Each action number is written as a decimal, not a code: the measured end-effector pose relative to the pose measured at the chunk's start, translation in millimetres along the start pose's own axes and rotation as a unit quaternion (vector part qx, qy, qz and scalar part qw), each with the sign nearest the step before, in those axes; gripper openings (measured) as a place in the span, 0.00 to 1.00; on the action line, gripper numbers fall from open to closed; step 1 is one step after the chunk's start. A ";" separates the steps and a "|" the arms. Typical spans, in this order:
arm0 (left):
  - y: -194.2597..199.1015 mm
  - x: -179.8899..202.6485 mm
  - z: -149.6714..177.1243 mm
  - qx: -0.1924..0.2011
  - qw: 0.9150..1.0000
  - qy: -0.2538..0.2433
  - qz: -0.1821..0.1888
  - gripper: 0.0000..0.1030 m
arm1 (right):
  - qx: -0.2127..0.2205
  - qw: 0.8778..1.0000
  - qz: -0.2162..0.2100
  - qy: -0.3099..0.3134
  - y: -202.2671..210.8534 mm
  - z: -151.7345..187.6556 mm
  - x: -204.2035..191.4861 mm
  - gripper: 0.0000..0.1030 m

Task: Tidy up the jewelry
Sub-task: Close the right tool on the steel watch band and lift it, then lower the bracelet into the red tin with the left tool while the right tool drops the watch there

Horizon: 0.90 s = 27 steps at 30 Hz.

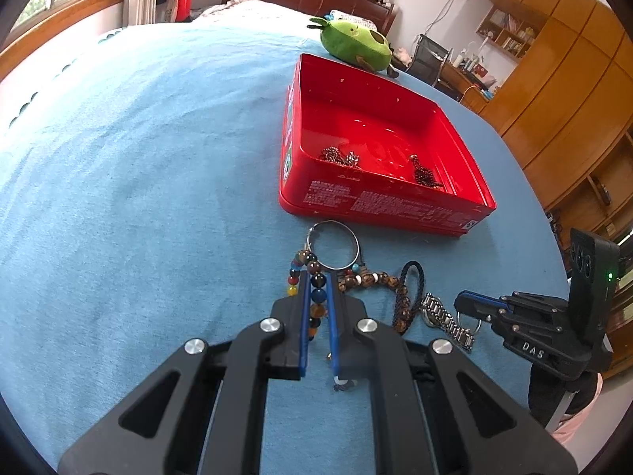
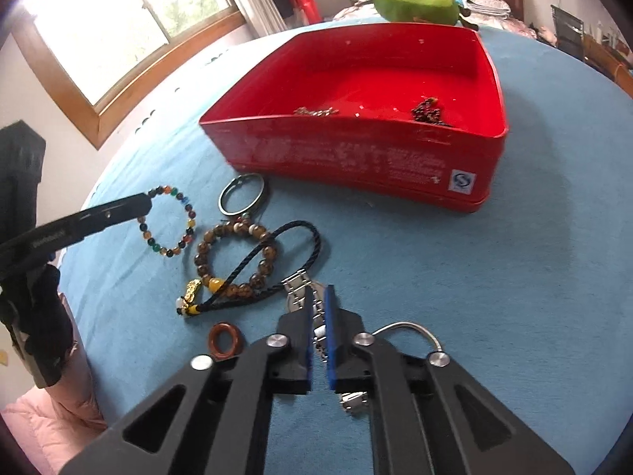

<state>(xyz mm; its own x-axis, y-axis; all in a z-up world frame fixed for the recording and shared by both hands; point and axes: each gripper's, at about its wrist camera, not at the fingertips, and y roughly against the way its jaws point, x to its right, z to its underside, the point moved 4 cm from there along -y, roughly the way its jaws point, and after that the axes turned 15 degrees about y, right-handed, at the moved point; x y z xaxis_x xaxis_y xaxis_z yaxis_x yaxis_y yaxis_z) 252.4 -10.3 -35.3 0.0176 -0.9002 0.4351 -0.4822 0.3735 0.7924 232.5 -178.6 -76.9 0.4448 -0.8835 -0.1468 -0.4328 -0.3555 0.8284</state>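
Red tin (image 1: 379,202): glossy painted metal, reflective floor. Bedspread (image 1: 138,158): matt blue cloth, faint nap. Watch band (image 2: 294,283): polished steel links. Multicolour bracelet (image 2: 186,213): glassy beads. Brown bracelet (image 2: 205,245): mottled, polished beads. Cord (image 2: 292,233): dark braided. Fingers (image 2: 304,328): matt black plastic, blue pads.

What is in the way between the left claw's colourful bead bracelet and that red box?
Only the silver ring lies on the blue cloth between the colourful bead bracelet and the red box. The left claw could lift over it; the box is open-topped.
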 end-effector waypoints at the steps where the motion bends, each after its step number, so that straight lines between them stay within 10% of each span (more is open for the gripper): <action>1: -0.4 0.1 0.2 0.000 1.000 0.000 0.000 0.06 | -0.003 1.000 -0.001 0.007 -3.1 -0.5 -3.2 0.28; 3: -0.9 0.5 0.7 -0.002 1.000 -0.001 0.000 0.06 | -0.008 1.000 0.008 0.019 -7.2 0.4 -10.1 0.47; 8: -1.2 0.9 1.2 -0.003 1.000 -0.002 -0.001 0.06 | -0.033 0.998 0.024 0.040 -28.2 2.3 -18.0 0.48; 12: -2.3 0.4 1.1 -0.004 1.000 -0.002 -0.001 0.06 | -0.034 0.995 0.067 0.073 -31.7 2.6 -25.3 0.30; 27: 2.0 1.6 1.8 0.005 1.000 -0.003 0.000 0.06 | 0.039 0.999 0.007 0.007 13.0 -7.5 1.9 0.30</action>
<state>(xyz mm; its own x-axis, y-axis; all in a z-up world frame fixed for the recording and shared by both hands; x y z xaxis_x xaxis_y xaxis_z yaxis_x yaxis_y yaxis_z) 249.9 -11.4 -33.7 0.0125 -0.9017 0.4322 -0.4904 0.3712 0.7885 233.7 -182.6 -62.4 0.4481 -0.8849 -0.1270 -0.4984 -0.3652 0.7863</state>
